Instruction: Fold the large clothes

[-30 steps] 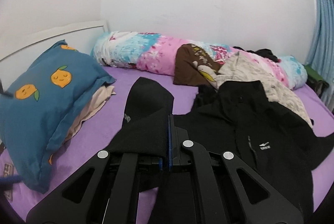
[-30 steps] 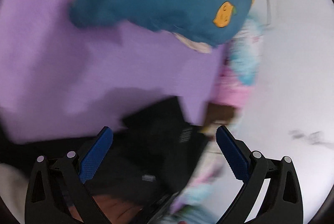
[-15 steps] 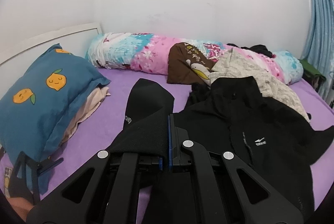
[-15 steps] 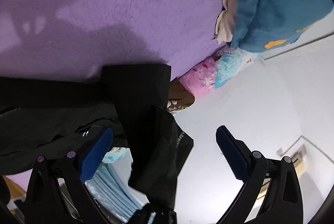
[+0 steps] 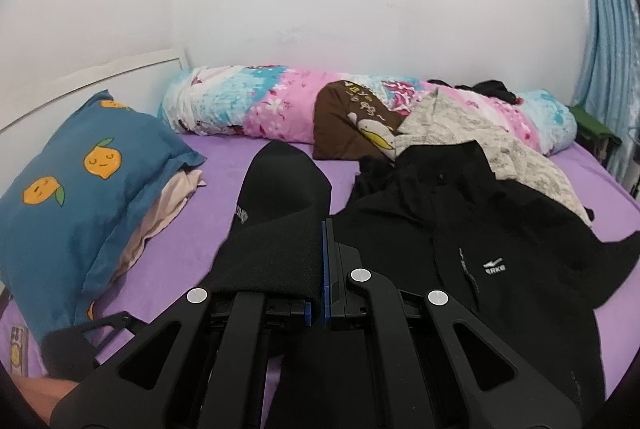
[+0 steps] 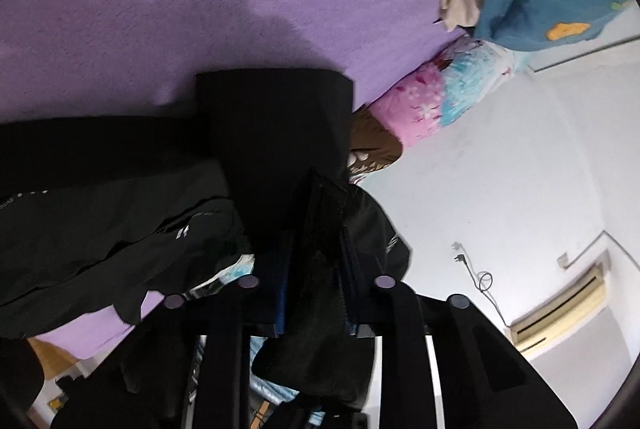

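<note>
A large black jacket (image 5: 500,229) with a small white logo lies spread on the purple bed (image 5: 180,249). My left gripper (image 5: 325,229) is shut on the ribbed cuff of its sleeve (image 5: 280,197), which drapes over the left finger. In the right wrist view my right gripper (image 6: 320,229) is shut on a fold of the same black jacket (image 6: 120,229); the sleeve (image 6: 276,133) stretches ahead of it over the bed (image 6: 160,9).
A blue pillow with orange fruit faces (image 5: 72,189) lies at the left by the white headboard. A long floral bolster (image 5: 280,109) runs along the wall, with a brown garment (image 5: 352,125) and a beige garment (image 5: 500,149) piled on it. A blue curtain (image 5: 612,49) hangs at the right.
My right gripper was open and has closed on the black jacket fabric. It swung from the pillow side toward the jacket. My left gripper keeps its hold on the sleeve cuff.
</note>
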The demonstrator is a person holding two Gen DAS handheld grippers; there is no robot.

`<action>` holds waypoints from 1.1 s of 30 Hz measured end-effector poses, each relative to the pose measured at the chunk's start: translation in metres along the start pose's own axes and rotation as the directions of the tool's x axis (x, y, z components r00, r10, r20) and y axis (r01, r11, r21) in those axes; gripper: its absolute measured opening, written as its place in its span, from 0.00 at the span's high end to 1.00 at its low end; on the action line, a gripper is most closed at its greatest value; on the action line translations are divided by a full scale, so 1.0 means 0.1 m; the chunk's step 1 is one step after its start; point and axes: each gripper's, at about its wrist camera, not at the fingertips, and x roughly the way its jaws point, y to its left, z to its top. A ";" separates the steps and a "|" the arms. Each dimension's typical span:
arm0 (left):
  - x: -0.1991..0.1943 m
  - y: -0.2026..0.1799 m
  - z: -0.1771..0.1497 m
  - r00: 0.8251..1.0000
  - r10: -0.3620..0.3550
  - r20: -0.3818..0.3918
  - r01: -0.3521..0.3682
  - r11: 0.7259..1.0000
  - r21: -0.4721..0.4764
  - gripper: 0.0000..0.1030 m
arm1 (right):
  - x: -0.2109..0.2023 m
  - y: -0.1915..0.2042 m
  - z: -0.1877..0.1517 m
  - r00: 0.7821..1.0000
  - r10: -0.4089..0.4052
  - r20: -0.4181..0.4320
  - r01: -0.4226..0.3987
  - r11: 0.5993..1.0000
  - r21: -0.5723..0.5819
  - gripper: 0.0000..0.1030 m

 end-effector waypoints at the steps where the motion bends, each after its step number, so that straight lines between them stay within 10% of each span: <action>1: 0.00 -0.02 -0.01 1.000 0.000 0.000 0.000 1.000 0.003 0.97 | -0.01 -0.04 -0.01 1.000 0.007 0.010 -0.007 1.000 0.009 0.87; 9: 0.02 -0.09 -0.02 0.999 0.011 -0.030 -0.011 1.000 0.025 0.94 | -0.22 -0.75 -0.42 0.979 0.128 0.161 -0.159 0.967 0.200 0.91; 20: -0.10 -0.22 -0.01 1.000 0.025 -0.018 -0.024 0.998 0.060 0.92 | 0.00 -1.78 -1.99 0.924 0.170 0.343 -0.343 0.764 0.546 0.92; 28: -0.34 -0.53 0.00 0.997 0.030 0.066 -0.040 0.988 0.151 0.70 | 0.68 -1.73 -3.19 0.887 0.224 0.405 -0.460 0.525 0.716 0.93; 33: -0.50 -0.65 -0.05 0.996 -0.044 0.078 0.029 0.984 0.174 0.66 | 1.21 -1.43 -3.94 0.743 0.328 0.584 -0.654 0.170 0.737 0.93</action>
